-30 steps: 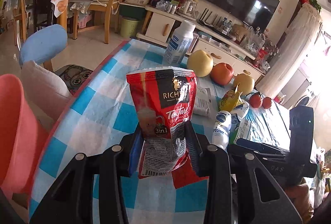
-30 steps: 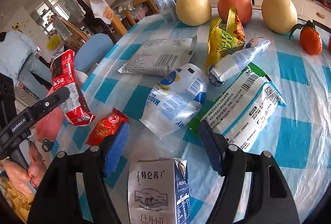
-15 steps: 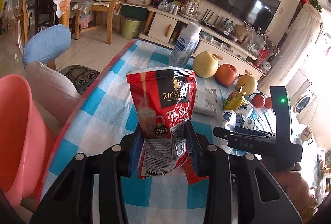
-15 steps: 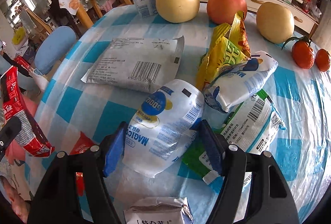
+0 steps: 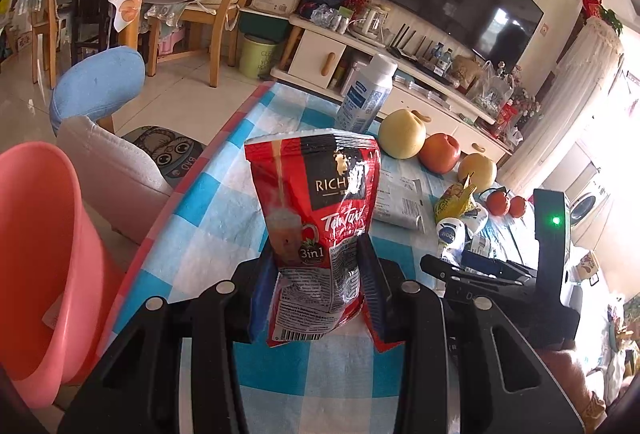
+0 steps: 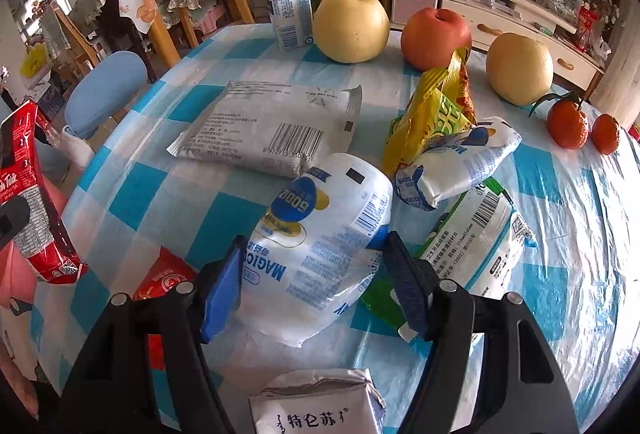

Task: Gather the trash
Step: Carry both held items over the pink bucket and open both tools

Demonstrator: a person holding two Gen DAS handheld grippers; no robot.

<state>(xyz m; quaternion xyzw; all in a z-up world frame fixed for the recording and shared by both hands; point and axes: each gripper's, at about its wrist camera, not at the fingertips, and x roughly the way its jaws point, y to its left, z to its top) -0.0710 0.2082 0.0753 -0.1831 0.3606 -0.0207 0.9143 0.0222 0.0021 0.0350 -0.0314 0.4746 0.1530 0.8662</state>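
Note:
My left gripper [image 5: 316, 254] is shut on a red milk-tea pouch [image 5: 316, 193], held upright above the near edge of the checked table [image 5: 224, 201]; the right wrist view shows the same pouch [image 6: 24, 193] at far left. My right gripper [image 6: 316, 246] points down at the table, jaws apart. A crumpled white pouch with a blue logo [image 6: 320, 209] lies flat between the blue pads, which stand close beside it. A white milk carton [image 6: 316, 406] sits just below the fingers, and a small red wrapper [image 6: 160, 274] lies left of them.
Around the white pouch lie a grey packet [image 6: 272, 125], a yellow wrapper [image 6: 432, 109], a second white pouch [image 6: 460, 161] and a green-white pack [image 6: 480, 234]. Behind stand a bottle [image 6: 288, 9], pears, an apple [image 6: 434, 35] and tangerines. A pink bin [image 5: 40, 254] stands left of the table.
My right gripper has moved forward over the table until its fingers straddle the white pouch, leaving the milk carton at the frame's bottom. The left gripper has kept hold of the red pouch.

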